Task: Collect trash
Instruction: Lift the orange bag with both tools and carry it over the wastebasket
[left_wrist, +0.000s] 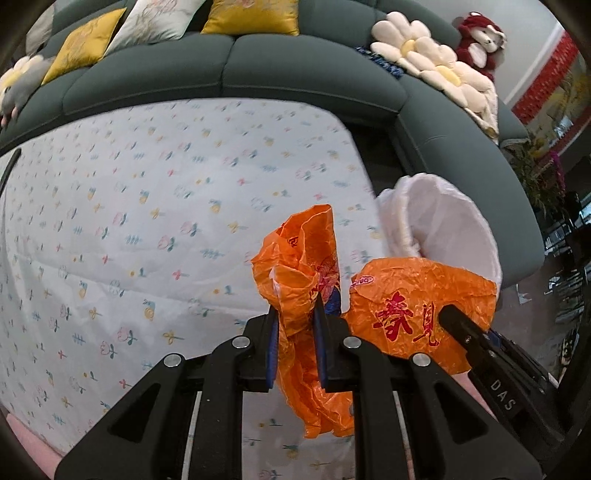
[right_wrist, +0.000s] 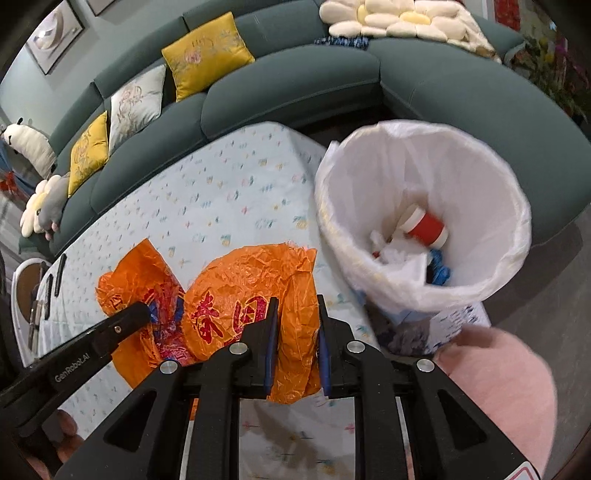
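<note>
A crumpled orange plastic bag (left_wrist: 417, 295) with red characters hangs above the table, held by both grippers. My left gripper (left_wrist: 297, 314) is shut on its left part; it also shows in the right wrist view (right_wrist: 147, 314). My right gripper (right_wrist: 295, 314) is shut on the right part of the orange bag (right_wrist: 251, 295); it also shows in the left wrist view (left_wrist: 448, 314). The trash bin (right_wrist: 421, 206), lined with a white bag, stands just right of the bag and holds a red-and-white cup (right_wrist: 424, 225) and paper scraps. The bin also shows in the left wrist view (left_wrist: 443, 221).
The table carries a white flowered cloth (left_wrist: 147, 221). A dark green sofa (left_wrist: 258, 77) curves behind it with yellow and white cushions, flower-shaped pillows (left_wrist: 424, 55) and a red plush toy (left_wrist: 480, 40). A pink surface (right_wrist: 498, 387) lies at the right.
</note>
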